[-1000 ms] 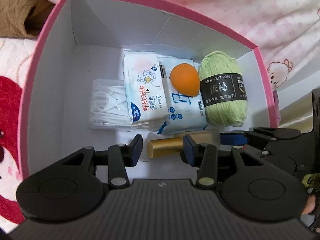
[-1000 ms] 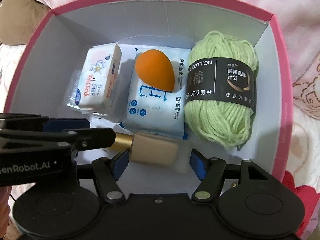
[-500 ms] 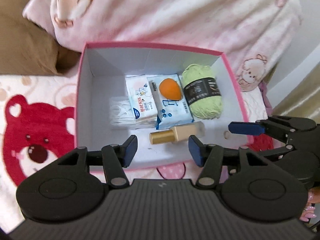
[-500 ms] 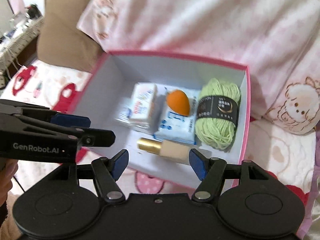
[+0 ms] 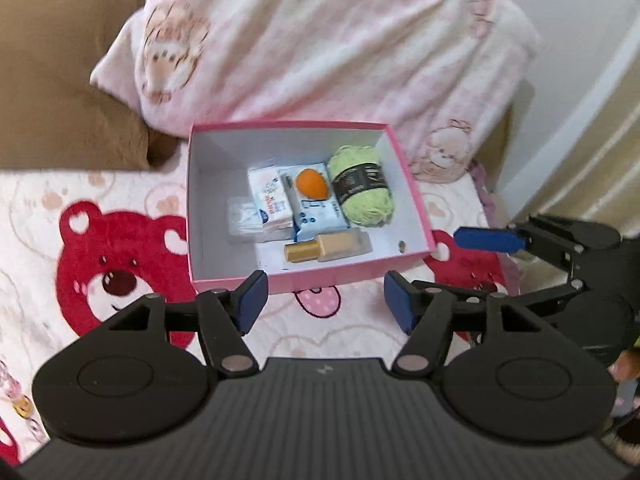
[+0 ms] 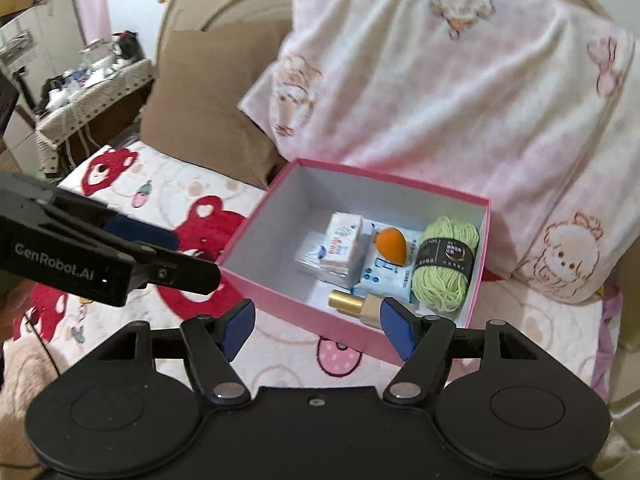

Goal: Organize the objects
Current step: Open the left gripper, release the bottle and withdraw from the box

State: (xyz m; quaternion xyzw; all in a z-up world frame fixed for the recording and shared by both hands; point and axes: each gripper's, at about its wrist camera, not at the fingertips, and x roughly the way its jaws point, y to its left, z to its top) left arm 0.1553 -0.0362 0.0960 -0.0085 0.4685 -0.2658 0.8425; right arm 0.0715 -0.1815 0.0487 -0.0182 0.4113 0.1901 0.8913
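The open pink cardboard box (image 5: 412, 188) on the bear-print bed cover (image 5: 120, 216) holds a green yarn skein (image 5: 362, 192), an orange teardrop sponge (image 5: 312, 183), two tissue packs (image 5: 269, 199), a clear packet (image 5: 239, 222) and a gold-capped beige bottle (image 5: 326, 249). Packing looks finished, though blur could hide strays. The left gripper (image 5: 322, 304) and right gripper (image 6: 316, 327) are above the bed, jaws opening with nothing between them.

Readable print: one brand name only

"GenRobot.AI" stands in pale letters on the black side of the left gripper (image 6: 192, 276), seen from the right wrist. The dark band on the yarn (image 6: 445, 266) and the wipes pack (image 6: 386, 276) carry print, and so does the tissue pack (image 6: 343, 242), all too small or blurred to read.
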